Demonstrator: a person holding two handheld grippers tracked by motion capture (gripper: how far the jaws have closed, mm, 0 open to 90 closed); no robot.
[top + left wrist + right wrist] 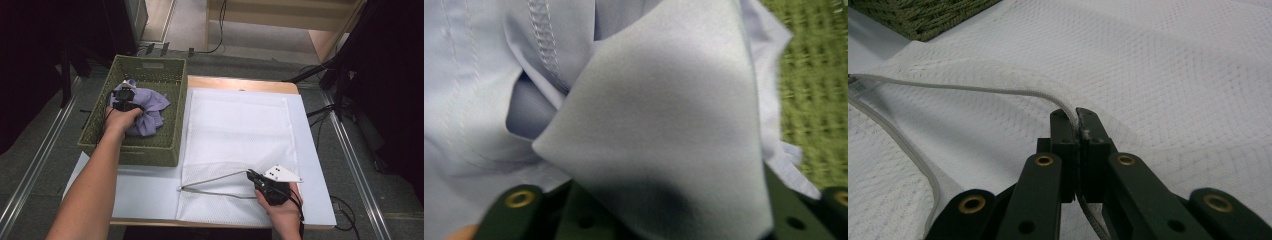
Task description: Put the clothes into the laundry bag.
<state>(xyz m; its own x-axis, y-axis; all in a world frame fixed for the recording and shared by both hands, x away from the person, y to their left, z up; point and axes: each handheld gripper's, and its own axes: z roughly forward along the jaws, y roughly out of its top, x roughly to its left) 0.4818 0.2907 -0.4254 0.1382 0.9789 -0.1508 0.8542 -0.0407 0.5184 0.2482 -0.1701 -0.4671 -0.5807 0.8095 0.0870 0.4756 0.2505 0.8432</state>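
The lilac garment lies bunched in the green basket, left fingers clamped on it — the mesh bag's mouth, held open by the pinching right fingers, lies to its right on the desk.

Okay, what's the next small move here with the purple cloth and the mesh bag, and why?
Probably lift the purple cloth out of the basket toward the mesh bag. The left hand-held gripper sits down in the basket with a fold of cloth between its jaws, and the right hand-held gripper is shut on the bag's rim, holding its mouth raised open and ready.
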